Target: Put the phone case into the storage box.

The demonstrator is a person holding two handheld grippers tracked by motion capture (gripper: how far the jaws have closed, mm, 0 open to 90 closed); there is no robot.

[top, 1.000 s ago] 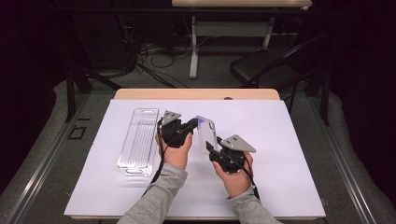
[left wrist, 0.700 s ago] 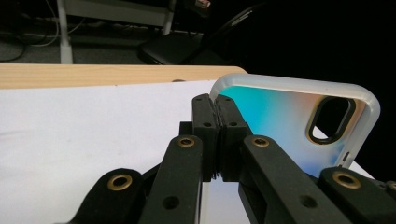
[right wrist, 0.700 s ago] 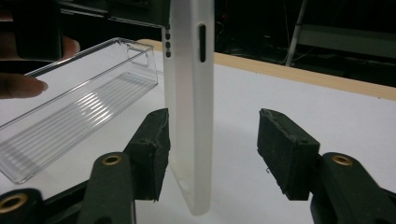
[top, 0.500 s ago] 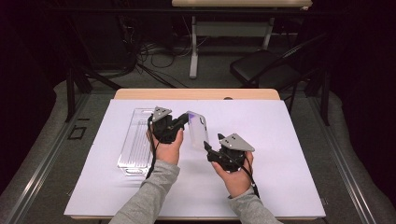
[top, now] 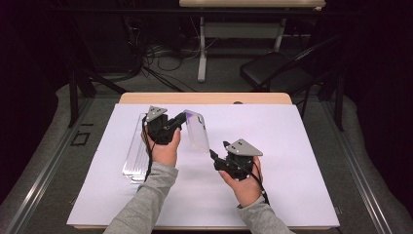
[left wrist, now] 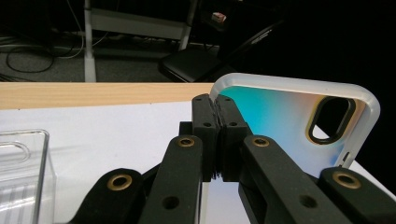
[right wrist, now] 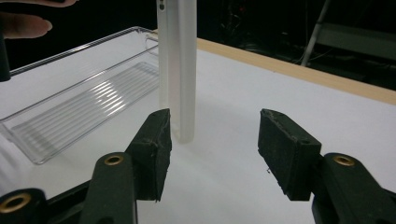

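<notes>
The left tongs (top: 176,123) are clamped on the edge of a clear phone case (top: 197,130), holding it in the air above the white table (top: 302,146), just to the right of the clear tray (top: 134,156). The case's long side runs from the left tongs toward the right tongs (top: 217,157), which stand apart with nothing between them, just below the case's free end. The left hand is nearer to the tray, so I think it will carry the case there.
</notes>
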